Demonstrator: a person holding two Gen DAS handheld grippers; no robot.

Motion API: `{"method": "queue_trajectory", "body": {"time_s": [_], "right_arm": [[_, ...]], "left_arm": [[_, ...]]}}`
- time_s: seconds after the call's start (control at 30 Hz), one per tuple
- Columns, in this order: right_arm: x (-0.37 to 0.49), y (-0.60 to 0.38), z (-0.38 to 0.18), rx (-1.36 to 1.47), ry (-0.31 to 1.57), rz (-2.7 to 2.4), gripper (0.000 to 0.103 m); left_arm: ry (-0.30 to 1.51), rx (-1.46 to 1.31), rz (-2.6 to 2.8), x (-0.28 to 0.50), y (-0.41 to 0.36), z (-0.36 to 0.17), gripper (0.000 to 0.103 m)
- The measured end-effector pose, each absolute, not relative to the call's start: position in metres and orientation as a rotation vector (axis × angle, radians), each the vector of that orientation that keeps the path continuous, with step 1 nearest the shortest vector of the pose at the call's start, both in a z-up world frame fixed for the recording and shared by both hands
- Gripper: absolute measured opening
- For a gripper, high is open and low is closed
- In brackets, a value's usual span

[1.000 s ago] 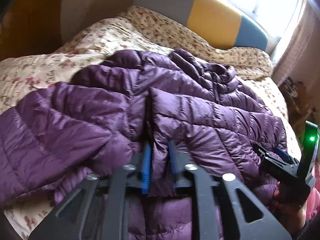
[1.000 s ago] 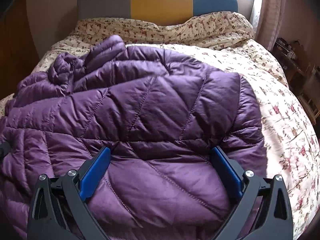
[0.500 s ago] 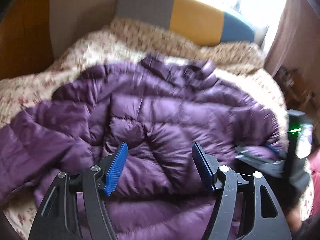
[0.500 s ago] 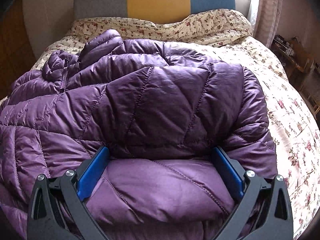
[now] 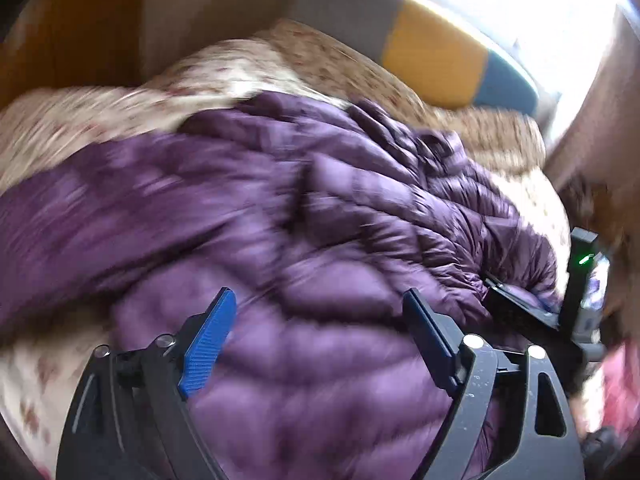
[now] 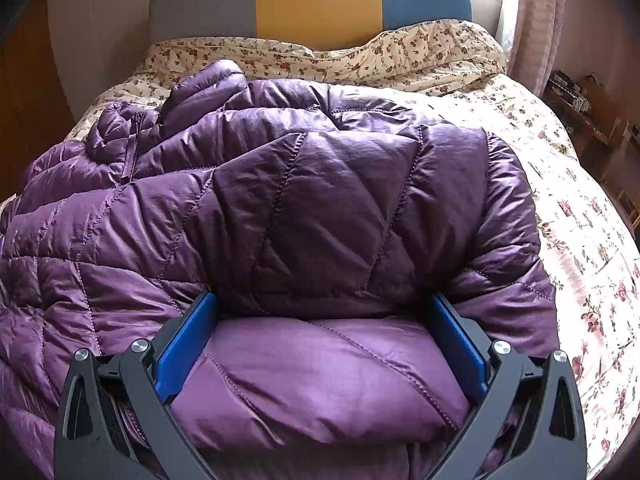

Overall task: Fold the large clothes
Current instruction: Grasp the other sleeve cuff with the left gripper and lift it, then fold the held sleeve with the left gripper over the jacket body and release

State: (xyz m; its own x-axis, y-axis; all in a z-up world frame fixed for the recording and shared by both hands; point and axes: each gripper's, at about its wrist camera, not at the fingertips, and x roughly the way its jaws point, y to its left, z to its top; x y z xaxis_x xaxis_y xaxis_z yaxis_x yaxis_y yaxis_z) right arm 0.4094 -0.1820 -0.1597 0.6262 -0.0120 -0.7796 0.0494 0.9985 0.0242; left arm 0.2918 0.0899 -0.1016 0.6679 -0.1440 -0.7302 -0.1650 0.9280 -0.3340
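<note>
A purple quilted down jacket (image 6: 304,208) lies spread on a bed with a floral cover (image 6: 592,248). It also fills the blurred left wrist view (image 5: 320,232). My left gripper (image 5: 320,308) is open and empty just above the jacket's near part. My right gripper (image 6: 324,304) is open, its blue pads (image 6: 180,352) wide on either side of a puffy fold at the jacket's near edge, not clamping it. The right gripper also shows at the right edge of the left wrist view (image 5: 532,304), by the jacket's right side.
A grey, yellow and blue headboard (image 6: 316,0) stands at the far end of the bed, with a bunched floral duvet (image 6: 400,52) in front. A curtain (image 6: 536,20) and a cluttered side table (image 6: 580,104) are at the right. A wooden panel (image 5: 60,32) is at the left.
My left gripper let go of the jacket fold, opened wide and is swinging, blurring its view. My right gripper stays open and has edged forward over the jacket's near fold.
</note>
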Motion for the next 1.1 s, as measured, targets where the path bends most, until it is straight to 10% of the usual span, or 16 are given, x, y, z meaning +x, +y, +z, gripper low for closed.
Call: {"method": "queue_trajectory", "body": {"time_s": [0.43, 0.67, 0.8, 1.1], "right_arm": [[0.408, -0.182, -0.157, 0.04, 0.889, -0.04, 0.101], [0.408, -0.182, -0.157, 0.038, 0.889, -0.04, 0.101], [0.407, -0.182, -0.157, 0.038, 0.888, -0.04, 0.101], [0.407, -0.183, -0.157, 0.039, 0.889, -0.04, 0.101]], "left_arm": [[0.698, -0.961, 0.492, 0.087, 0.326, -0.118, 0.083], [0.57, -1.205, 0.604, 0.065, 0.384, -0.136, 0.062], [0.595, -1.164, 0.646, 0.081, 0.395, -0.137, 0.016], [0.62, -0.728, 0.529, 0.147, 0.333, -0.076, 0.013]]}}
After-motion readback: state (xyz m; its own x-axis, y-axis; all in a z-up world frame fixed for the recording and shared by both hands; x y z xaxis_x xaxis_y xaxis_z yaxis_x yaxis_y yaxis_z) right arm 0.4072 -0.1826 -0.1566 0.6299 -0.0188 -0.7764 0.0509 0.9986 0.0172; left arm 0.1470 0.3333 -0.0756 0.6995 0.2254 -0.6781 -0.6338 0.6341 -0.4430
